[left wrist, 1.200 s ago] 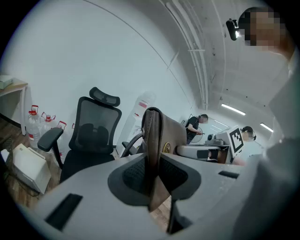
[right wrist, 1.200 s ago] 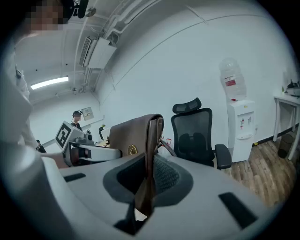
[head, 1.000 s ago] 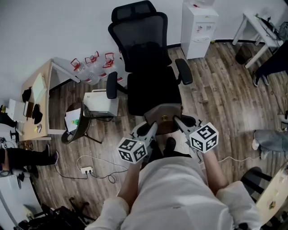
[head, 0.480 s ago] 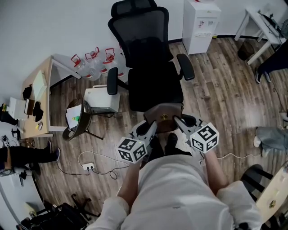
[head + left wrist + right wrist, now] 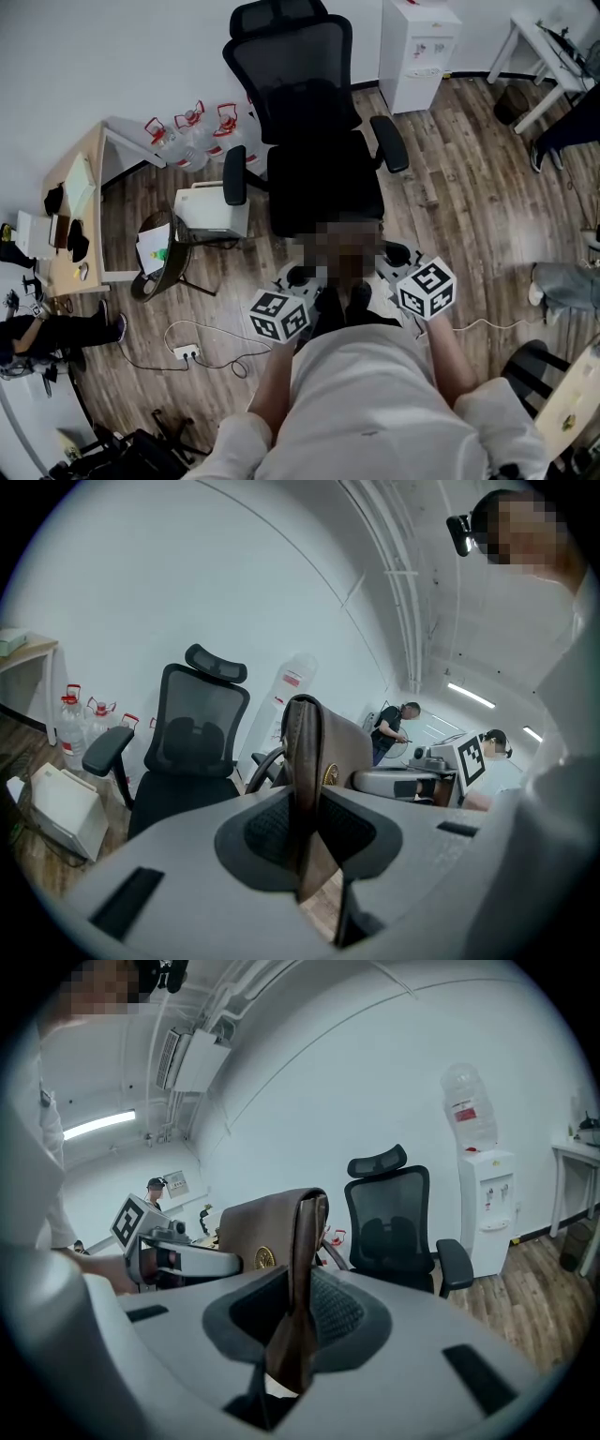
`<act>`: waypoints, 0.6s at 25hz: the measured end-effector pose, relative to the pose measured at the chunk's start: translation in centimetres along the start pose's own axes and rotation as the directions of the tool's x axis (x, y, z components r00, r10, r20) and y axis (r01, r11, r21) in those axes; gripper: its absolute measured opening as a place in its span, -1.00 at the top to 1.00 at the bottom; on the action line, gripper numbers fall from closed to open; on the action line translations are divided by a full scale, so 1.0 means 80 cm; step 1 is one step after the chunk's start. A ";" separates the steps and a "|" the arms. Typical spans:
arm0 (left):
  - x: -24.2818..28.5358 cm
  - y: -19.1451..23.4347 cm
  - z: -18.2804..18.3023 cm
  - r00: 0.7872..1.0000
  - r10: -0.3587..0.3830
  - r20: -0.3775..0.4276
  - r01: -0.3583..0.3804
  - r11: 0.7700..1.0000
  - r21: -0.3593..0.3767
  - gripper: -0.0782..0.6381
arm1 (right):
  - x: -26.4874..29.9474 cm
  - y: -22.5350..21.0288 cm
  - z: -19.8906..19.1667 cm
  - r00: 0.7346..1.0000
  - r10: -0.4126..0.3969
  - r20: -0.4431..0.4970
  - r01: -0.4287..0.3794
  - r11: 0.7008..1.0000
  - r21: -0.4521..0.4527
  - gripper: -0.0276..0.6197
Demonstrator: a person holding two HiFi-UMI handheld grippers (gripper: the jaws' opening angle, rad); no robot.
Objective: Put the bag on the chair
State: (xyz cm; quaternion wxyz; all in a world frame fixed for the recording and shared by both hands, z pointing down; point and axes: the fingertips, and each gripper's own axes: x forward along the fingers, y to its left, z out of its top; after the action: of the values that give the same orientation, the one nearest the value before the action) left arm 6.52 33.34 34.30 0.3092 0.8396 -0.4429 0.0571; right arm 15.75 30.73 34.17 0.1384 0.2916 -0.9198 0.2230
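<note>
A brown leather bag [image 5: 323, 752] with a round gold emblem hangs in the air between my two grippers. My left gripper [image 5: 305, 841] is shut on one end of the bag [image 5: 267, 1227]. My right gripper [image 5: 295, 1321] grips the other end; its jaws are opening, with the bag's edge still between the pads. The black mesh office chair [image 5: 323, 187] stands just beyond the bag, seat empty. In the head view a blurred patch covers the bag, and only the marker cubes of the left gripper [image 5: 298, 281] and right gripper [image 5: 394, 258] show well.
A white water dispenser [image 5: 417, 52] stands behind the chair to the right, and several water jugs [image 5: 192, 131] to the left. A white box [image 5: 211, 211], a round stool [image 5: 155, 253] and a small desk [image 5: 75, 216] are at left. A power strip [image 5: 183, 353] lies on the floor.
Both grippers and the bag have stayed just in front of the chair's seat. The left marker cube has sunk slightly. The bag is now hidden by the blurred patch.
</note>
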 end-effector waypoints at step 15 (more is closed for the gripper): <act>0.021 0.077 0.045 0.999 -0.025 -0.034 0.025 1.000 0.009 0.62 | 0.080 -0.020 0.035 0.998 -0.051 -0.028 0.052 0.999 0.014 0.68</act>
State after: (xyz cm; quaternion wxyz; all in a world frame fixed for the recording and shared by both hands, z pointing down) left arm 2.09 27.50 34.92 0.3135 0.8454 -0.4267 0.0696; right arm 11.29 25.16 34.74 0.1547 0.3130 -0.9083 0.2303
